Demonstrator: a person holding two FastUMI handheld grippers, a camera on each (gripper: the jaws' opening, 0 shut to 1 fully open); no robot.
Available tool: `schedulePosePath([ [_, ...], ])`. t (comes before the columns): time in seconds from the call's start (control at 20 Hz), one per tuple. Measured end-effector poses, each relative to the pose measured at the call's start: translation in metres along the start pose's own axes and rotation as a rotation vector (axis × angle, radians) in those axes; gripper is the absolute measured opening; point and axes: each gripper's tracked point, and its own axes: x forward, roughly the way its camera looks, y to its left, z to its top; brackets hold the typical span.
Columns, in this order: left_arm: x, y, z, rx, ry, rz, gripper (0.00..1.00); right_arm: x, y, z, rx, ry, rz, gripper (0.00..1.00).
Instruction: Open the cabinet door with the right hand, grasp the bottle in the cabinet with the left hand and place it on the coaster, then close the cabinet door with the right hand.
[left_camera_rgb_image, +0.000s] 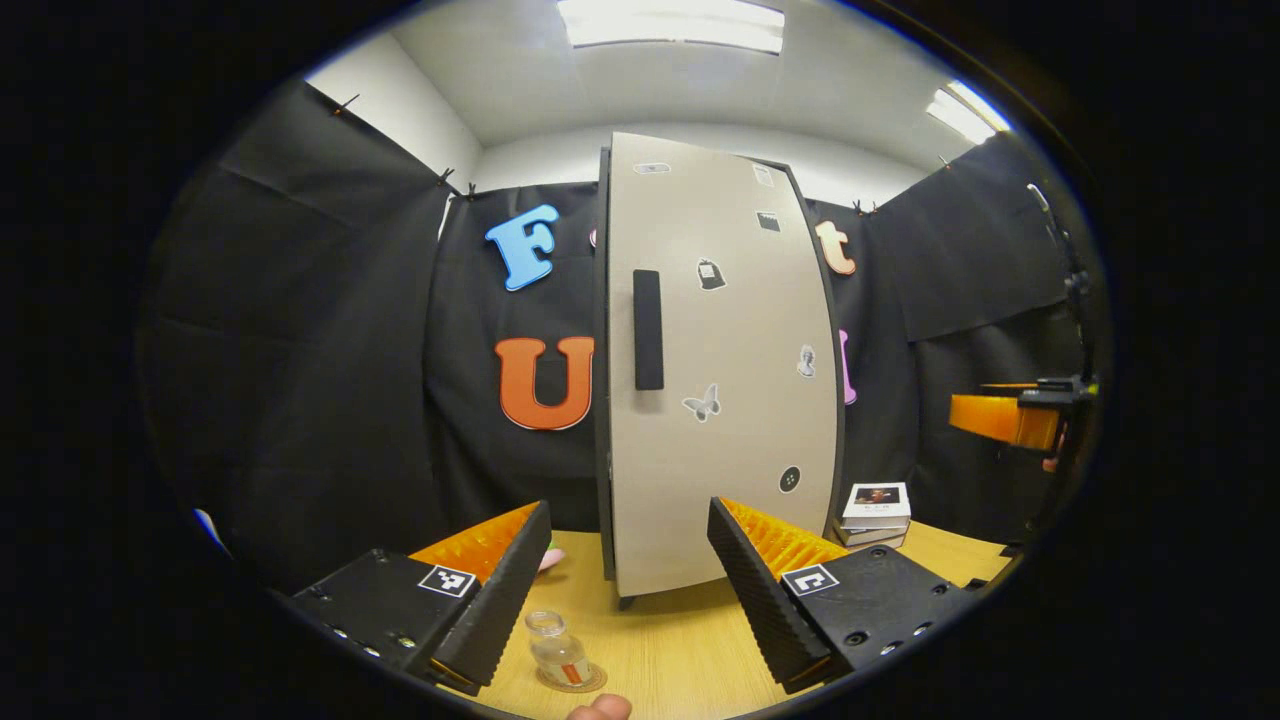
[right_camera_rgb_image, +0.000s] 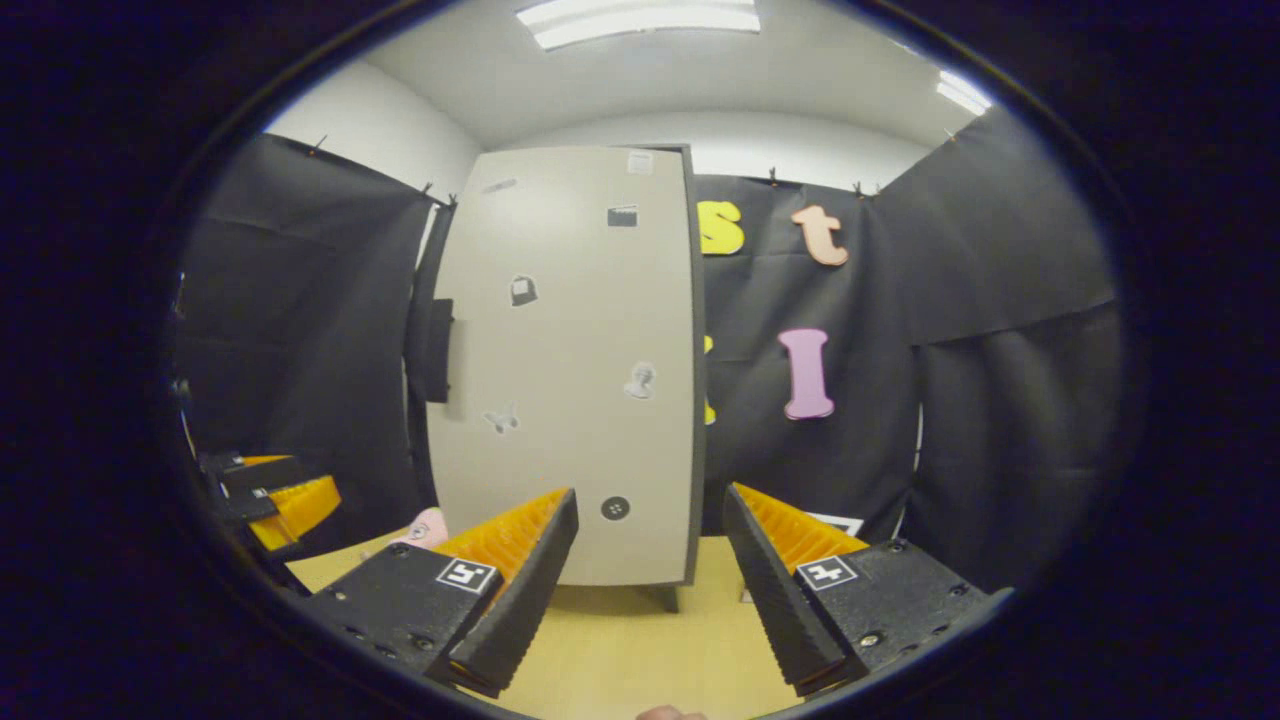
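The cabinet (left_camera_rgb_image: 720, 380) stands on the wooden table, its beige door shut, with a black handle (left_camera_rgb_image: 648, 330) near the door's left edge. A small clear bottle (left_camera_rgb_image: 556, 650) stands upright on a round coaster (left_camera_rgb_image: 578, 682) close in front of my left gripper (left_camera_rgb_image: 628, 515), which is open and holds nothing. The bottle sits just inside its left finger. In the right gripper view the cabinet door (right_camera_rgb_image: 570, 370) and its handle (right_camera_rgb_image: 438, 350) face me. My right gripper (right_camera_rgb_image: 650, 500) is open and empty, a short way back from the door. The right gripper (left_camera_rgb_image: 1005, 418) also appears at the far right of the left gripper view.
A short stack of books (left_camera_rgb_image: 875, 510) lies on the table (left_camera_rgb_image: 680, 640) right of the cabinet. A small pink object (right_camera_rgb_image: 425, 527) sits left of the cabinet's foot. The left gripper (right_camera_rgb_image: 285, 500) hovers at the left. Black cloth walls close the booth.
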Motion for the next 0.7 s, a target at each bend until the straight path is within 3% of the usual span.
schedulePosePath([
  [0.05, 0.002, -0.003, -0.002, -0.003, 0.005, 0.001, 0.95, -0.007, -0.005, -0.010, 0.012, 0.014, -0.016, 0.94],
  [0.25, 0.007, -0.012, -0.003, -0.029, 0.003, -0.011, 0.95, -0.027, -0.019, -0.017, 0.097, 0.012, -0.031, 0.94],
  [0.3, 0.008, -0.012, -0.001, -0.027, -0.002, -0.014, 1.00, -0.028, -0.026, -0.012, 0.092, 0.001, -0.044, 0.94],
  [0.45, 0.014, -0.014, 0.001, -0.029, -0.009, -0.015, 0.95, -0.030, -0.040, 0.000, 0.079, -0.031, -0.072, 0.94],
  [0.7, 0.011, -0.019, 0.005, -0.025, -0.026, -0.018, 0.95, -0.025, -0.036, 0.003, 0.096, -0.021, -0.044, 0.94],
])
